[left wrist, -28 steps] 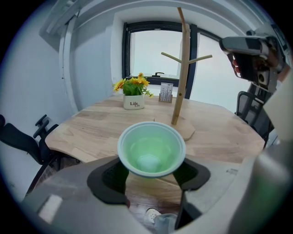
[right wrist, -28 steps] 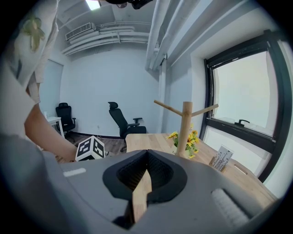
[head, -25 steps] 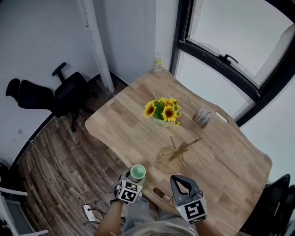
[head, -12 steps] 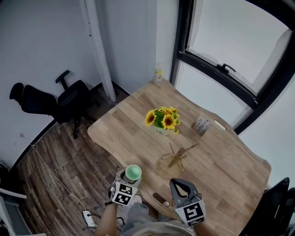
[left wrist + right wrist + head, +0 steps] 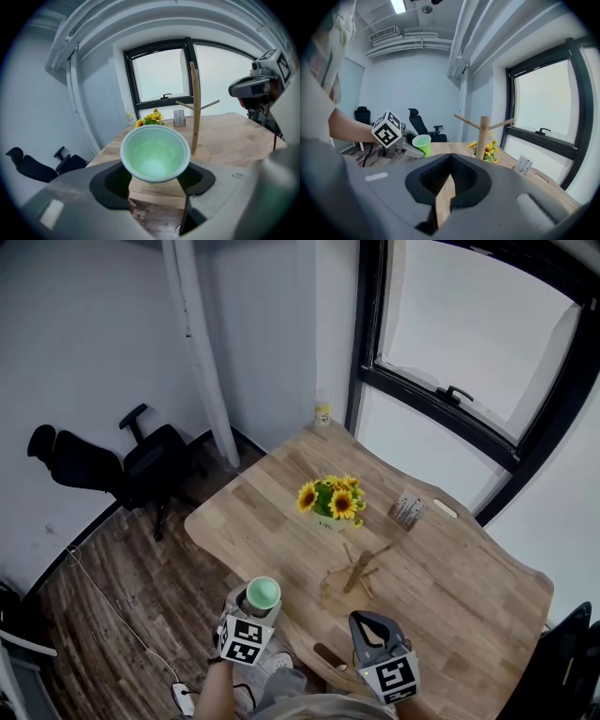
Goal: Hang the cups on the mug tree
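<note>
One green cup (image 5: 154, 152) pinched in the left gripper (image 5: 255, 604), at the near-left edge of the table (image 5: 450, 596).
Gripped by its wall between the two dark pads, jaws spread wide around it, open mouth turned back toward the person, pale inside empty. Beyond it and to the right, the mug tree (image 5: 358, 570), upright near the table's middle, well apart from the cup, with bare pegs slanting up from a wooden post. Right gripper (image 5: 370, 629) at the near edge, right of the left one, jaws pressed almost together with only a thin sliver of table showing between them, gripping nothing. Farther off, sunflowers (image 5: 330, 501) just beyond the tree, a small card stand (image 5: 407, 510) to their right, and a black office chair (image 5: 141, 460) on the wooden floor at far left.
</note>
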A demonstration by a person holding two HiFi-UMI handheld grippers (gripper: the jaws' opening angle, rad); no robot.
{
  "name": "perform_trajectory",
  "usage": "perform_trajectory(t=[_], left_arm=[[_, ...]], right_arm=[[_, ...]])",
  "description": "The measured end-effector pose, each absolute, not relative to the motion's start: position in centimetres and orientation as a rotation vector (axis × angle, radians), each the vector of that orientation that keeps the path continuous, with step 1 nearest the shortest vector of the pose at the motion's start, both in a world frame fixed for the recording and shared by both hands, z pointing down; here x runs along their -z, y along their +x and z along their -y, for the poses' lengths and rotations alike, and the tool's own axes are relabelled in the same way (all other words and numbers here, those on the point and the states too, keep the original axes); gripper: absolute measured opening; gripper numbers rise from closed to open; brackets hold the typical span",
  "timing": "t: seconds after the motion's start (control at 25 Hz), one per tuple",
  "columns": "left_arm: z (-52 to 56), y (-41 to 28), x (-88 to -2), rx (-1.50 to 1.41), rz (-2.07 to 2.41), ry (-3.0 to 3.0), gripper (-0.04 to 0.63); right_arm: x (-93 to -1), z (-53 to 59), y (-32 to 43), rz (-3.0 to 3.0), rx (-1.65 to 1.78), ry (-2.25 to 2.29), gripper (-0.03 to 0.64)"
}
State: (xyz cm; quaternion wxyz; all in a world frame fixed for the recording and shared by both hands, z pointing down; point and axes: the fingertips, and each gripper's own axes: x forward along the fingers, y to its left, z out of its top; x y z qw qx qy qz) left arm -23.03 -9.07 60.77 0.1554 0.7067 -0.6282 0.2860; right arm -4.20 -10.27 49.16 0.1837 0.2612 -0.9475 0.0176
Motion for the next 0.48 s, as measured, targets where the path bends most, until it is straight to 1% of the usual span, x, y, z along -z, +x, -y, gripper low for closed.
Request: perform_trajectory(t=[0.48], left_arm=[[10.5,-23.7,-57.9,-0.993,1.918,2.076,0.301]], right_arm=[[-48.5,10.0,-3.0,2.665,-0.043,0.801,0.002]])
